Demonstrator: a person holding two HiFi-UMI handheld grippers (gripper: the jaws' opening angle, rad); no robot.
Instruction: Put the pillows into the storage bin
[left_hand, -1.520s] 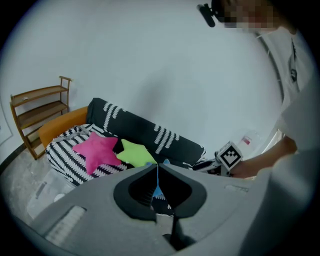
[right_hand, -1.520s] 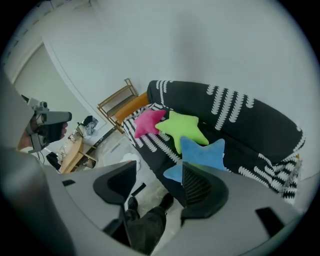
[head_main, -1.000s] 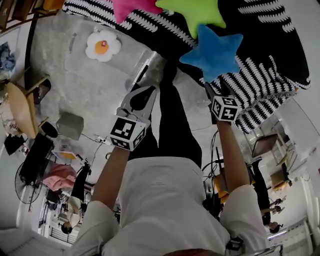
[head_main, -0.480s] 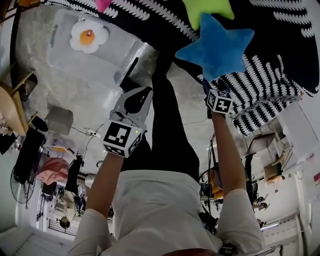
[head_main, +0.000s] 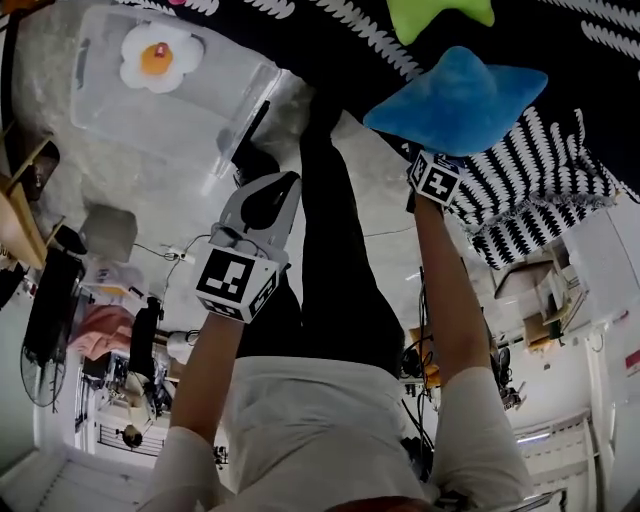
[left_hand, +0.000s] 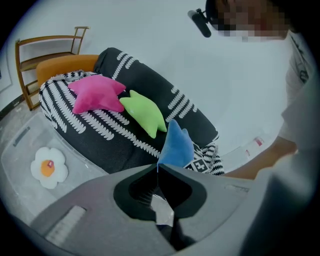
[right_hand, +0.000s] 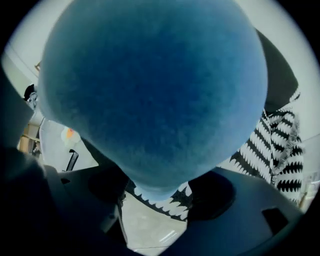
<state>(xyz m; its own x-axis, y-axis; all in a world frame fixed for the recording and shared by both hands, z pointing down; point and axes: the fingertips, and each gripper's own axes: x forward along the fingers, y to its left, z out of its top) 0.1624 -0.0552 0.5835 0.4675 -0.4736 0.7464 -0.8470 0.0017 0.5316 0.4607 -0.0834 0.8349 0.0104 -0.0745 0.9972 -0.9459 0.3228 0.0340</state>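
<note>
Nearest, your dark trouser legs (head_main: 340, 270) run up the middle of the head view over a grey, mottled floor (head_main: 170, 190). Your left tool (left_hand: 158, 166), smooth grey plastic, has its jaws pressed together with nothing between them. It hangs above the floor, near a corner of the clear plastic storage bin (head_main: 110, 120).

Your right tool (right_hand: 159, 200) has its jaws spread, and they have just been opening. A rounded point of the blue star pillow (right_hand: 150, 90) sits between them. Whether the pads touch its plush pile is hard to make out. That pillow fills most of the right gripper view and blocks what lies behind it. In the head view it hides the tool's tips.

The pillow stands tipped up at the front edge of the couch (head_main: 540, 170), which is covered in black fabric with white feather-like stitching. Farther along the couch lie a green star pillow (left_hand: 144, 114), cut off by the head view's top edge, and a pink star pillow (left_hand: 95, 94). Inside the bin, on the floor beside the couch, lies a white flower-shaped pillow (head_main: 158, 57) with an orange centre.
</note>
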